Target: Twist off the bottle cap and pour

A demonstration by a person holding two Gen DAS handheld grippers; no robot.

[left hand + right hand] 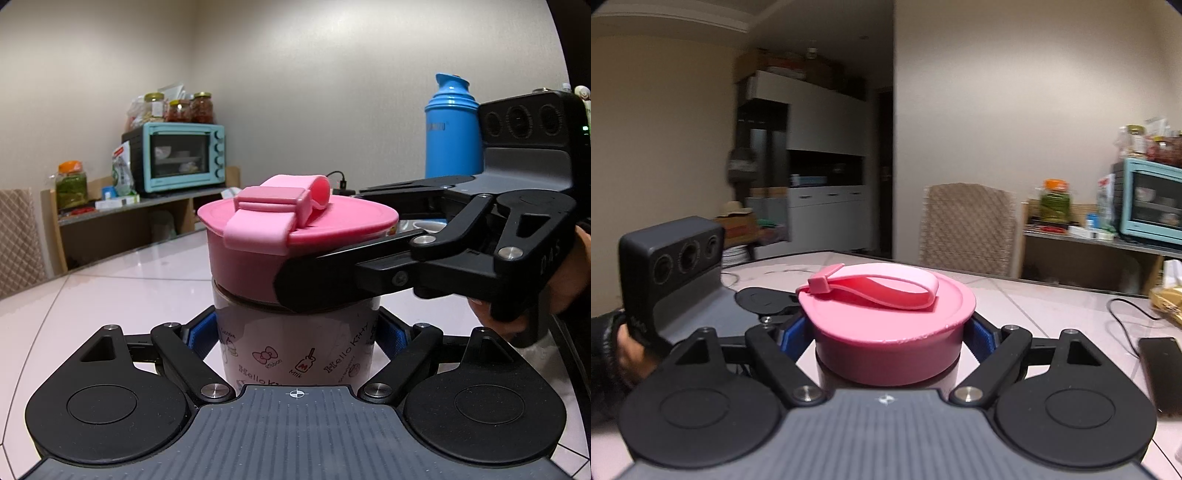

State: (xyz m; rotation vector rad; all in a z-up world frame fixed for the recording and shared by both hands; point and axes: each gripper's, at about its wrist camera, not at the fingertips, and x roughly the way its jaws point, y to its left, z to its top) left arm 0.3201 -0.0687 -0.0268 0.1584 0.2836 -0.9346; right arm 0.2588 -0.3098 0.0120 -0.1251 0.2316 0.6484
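A Hello Kitty bottle (295,350) with a clear body stands upright on the pale table. Its wide pink cap (258,254) carries a pink strap loop (280,206). My left gripper (295,336) is shut on the bottle's body, blue pads on either side. My right gripper (890,332) is shut on the pink cap (886,332); in the left wrist view its black finger (325,284) lies across the cap's right side. The cap sits slightly tilted, with a dark gap at its lower rim. The left gripper's body (672,266) shows at the left of the right wrist view.
A blue thermos (452,125) stands behind on the right. A teal toaster oven (184,157) with jars on top sits on a side shelf. A green jar (72,184) and a chair (967,225) are beyond the table. A black cable (1126,314) and a dark phone (1161,373) lie on the right.
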